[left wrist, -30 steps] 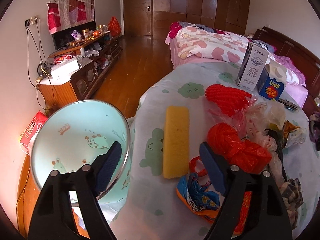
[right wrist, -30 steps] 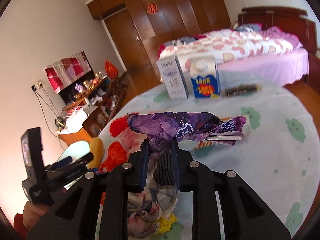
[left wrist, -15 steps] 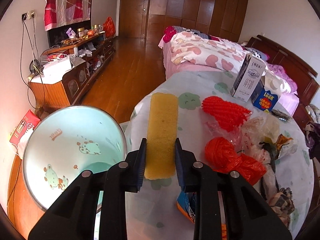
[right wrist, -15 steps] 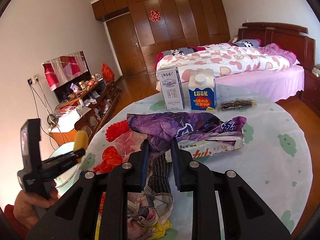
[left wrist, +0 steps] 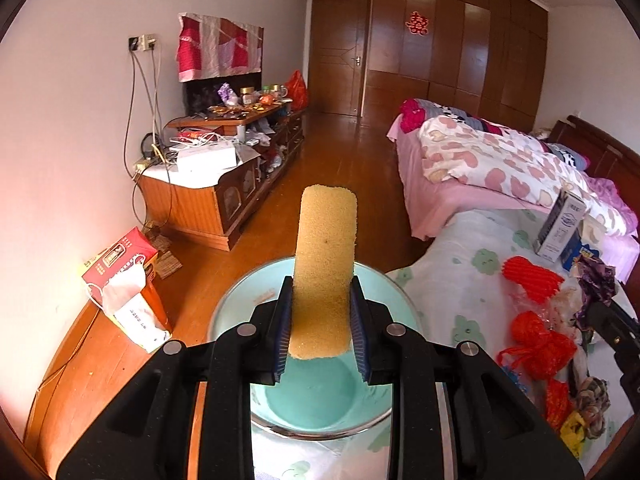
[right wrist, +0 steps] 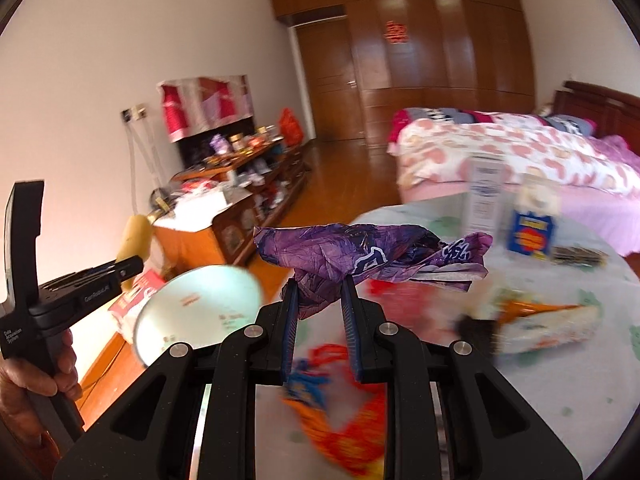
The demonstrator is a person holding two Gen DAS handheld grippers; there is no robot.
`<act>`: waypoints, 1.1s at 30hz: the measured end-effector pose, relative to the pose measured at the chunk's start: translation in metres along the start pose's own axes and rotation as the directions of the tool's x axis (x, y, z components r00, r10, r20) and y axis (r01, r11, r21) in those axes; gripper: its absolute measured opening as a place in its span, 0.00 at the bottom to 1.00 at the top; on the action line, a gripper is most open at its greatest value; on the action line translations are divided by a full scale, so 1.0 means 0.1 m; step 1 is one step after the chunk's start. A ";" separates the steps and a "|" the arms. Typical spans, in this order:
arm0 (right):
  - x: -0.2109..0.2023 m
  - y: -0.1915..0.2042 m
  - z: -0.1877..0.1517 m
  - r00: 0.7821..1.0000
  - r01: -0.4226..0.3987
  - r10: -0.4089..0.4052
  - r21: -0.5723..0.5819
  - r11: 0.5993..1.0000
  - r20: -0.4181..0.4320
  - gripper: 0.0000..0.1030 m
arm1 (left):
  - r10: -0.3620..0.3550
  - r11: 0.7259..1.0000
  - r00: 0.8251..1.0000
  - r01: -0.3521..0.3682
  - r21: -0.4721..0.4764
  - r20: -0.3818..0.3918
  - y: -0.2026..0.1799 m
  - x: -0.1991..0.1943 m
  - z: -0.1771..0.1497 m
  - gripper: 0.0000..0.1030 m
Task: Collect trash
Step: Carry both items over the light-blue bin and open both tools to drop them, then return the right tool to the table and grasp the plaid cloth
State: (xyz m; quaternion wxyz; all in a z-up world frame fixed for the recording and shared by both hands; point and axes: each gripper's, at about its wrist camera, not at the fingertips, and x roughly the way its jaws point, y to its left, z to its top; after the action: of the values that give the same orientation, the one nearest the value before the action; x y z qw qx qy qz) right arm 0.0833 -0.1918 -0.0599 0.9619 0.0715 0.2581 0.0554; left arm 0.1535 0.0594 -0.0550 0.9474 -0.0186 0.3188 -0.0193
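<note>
I hold two grippers, each clamping one piece of trash. My left gripper pinches one yellow sponge, a porous, rounded oblong block standing upright at the centre of the left view, directly over one round bin with a pale teal inside and a shiny metal rim. In the right view that bin sits lower left, and the sponge shows as a pale stub at the tip of the left gripper, which my left hand grips at the frame's left edge.

My right gripper is clenched on one purple wrapper, crinkled glossy film spreading wide at frame centre, above the table.

On the flowered tablecloth, right side of the left view, I count two red bundles: one ribbed mesh net and one knotted plastic bag. Two cartons stand upper right, one white, one blue. The right view's heap is too blurred to count.
</note>
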 end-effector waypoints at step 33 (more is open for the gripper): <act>0.74 0.78 -0.34 0.968 -0.143 0.131 -0.042 0.989 -0.214 0.56 | 0.086 0.991 0.990 -0.096 -0.091 -0.110 0.56 0.29 -0.25 0.72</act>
State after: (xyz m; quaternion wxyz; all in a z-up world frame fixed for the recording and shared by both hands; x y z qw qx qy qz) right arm 0.1238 -0.1012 -0.1123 0.9246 0.0556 0.3514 0.1363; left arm 0.1632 0.1131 -0.0953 0.9272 -0.0483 0.3695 0.0383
